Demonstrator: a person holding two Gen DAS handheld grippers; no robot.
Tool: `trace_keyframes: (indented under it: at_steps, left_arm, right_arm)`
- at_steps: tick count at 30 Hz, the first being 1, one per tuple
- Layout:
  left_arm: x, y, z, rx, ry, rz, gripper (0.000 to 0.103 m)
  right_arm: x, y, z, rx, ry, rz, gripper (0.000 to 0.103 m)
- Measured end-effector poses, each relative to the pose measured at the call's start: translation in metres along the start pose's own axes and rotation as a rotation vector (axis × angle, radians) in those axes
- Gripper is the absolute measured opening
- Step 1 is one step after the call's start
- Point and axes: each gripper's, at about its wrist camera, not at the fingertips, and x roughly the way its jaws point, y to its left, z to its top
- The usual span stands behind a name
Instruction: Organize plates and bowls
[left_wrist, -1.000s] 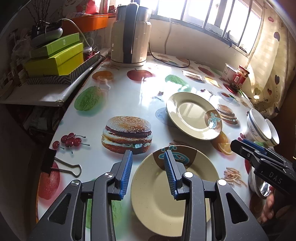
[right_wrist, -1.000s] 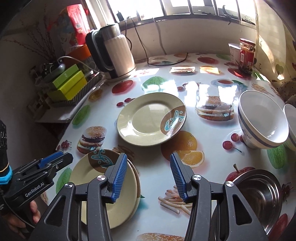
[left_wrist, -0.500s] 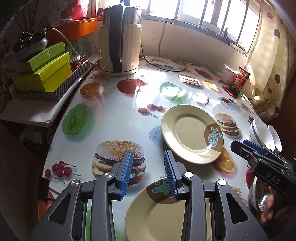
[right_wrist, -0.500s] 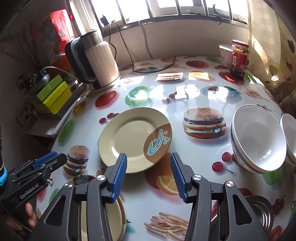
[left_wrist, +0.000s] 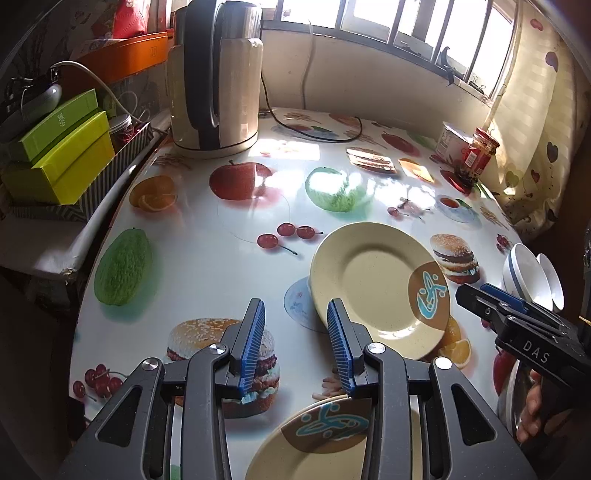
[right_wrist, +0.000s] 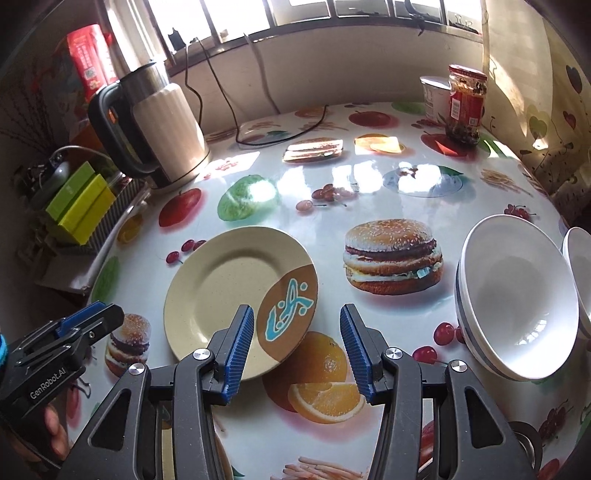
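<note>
I'm holding both claws over the table (left_wrist: 207, 266), pointing down at it. My left claw (left_wrist: 295, 347) is standing open, nothing between its pads, hovering above bare tabletop. A cream plate (left_wrist: 373, 284) is lying flat just ahead and to the right of it, its near rim passing behind the right pad. A second plate (left_wrist: 295, 446) is sitting right under the left claw, partly hidden by the claw body. My right claw (right_wrist: 297, 350) is also gaping open and gripping nothing; that first plate (right_wrist: 229, 295) is lying ahead and left of it, rim by the left pad, not touched. White bowls (right_wrist: 517, 299) are sitting off to the right of the right claw, one nested in another with a further one beside them at the edge. A kettle (left_wrist: 216, 77) is standing far ahead of the left claw, a jar (right_wrist: 465, 105) far ahead-right of the right claw.
</note>
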Motion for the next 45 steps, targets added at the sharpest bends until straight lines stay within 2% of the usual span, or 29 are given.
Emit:
trace_keyframes:
  at_steps: [2,5,7,10,13,25,28,30,34,36,40,45]
  left_arm:
    - [0.007,-0.001,0.004,0.008,0.007,-0.005,0.037]
    - [0.021,0.003,0.007,-0.030,0.053,-0.042,0.037]
    - [0.028,0.003,0.009,-0.041,0.066,-0.033,0.037]
    - [0.034,0.004,0.010,-0.063,0.086,-0.080,0.037]
    - [0.038,-0.002,0.011,-0.021,0.082,-0.030,0.037]
    - [0.051,-0.002,0.013,-0.048,0.121,-0.059,0.037]
    - [0.053,-0.002,0.013,-0.051,0.128,-0.064,0.036]
    - [0.055,-0.003,0.013,-0.055,0.136,-0.069,0.028]
    - [0.058,-0.005,0.013,-0.060,0.145,-0.078,0.026]
    - [0.059,-0.007,0.013,-0.057,0.149,-0.077,0.020]
    - [0.060,-0.007,0.012,-0.055,0.149,-0.077,0.019]
    - [0.062,-0.008,0.012,-0.047,0.147,-0.075,0.017]
  right_arm:
    - [0.004,-0.004,0.001,0.015,0.006,-0.009,0.049]
    - [0.011,-0.006,0.002,0.023,0.018,-0.011,0.049]
    - [0.015,-0.006,0.003,0.032,0.025,-0.019,0.049]
    - [0.023,-0.006,0.006,0.036,0.037,-0.016,0.049]
    - [0.029,-0.006,0.008,0.046,0.046,-0.016,0.049]
    - [0.043,-0.012,0.007,0.077,0.071,0.010,0.048]
    - [0.045,-0.012,0.007,0.080,0.076,0.016,0.045]
    - [0.045,-0.011,0.006,0.078,0.080,0.019,0.041]
    - [0.046,-0.011,0.006,0.079,0.085,0.026,0.037]
    - [0.047,-0.011,0.006,0.076,0.088,0.028,0.035]
    - [0.048,-0.010,0.006,0.077,0.092,0.035,0.027]
    - [0.048,-0.010,0.006,0.076,0.092,0.045,0.024]
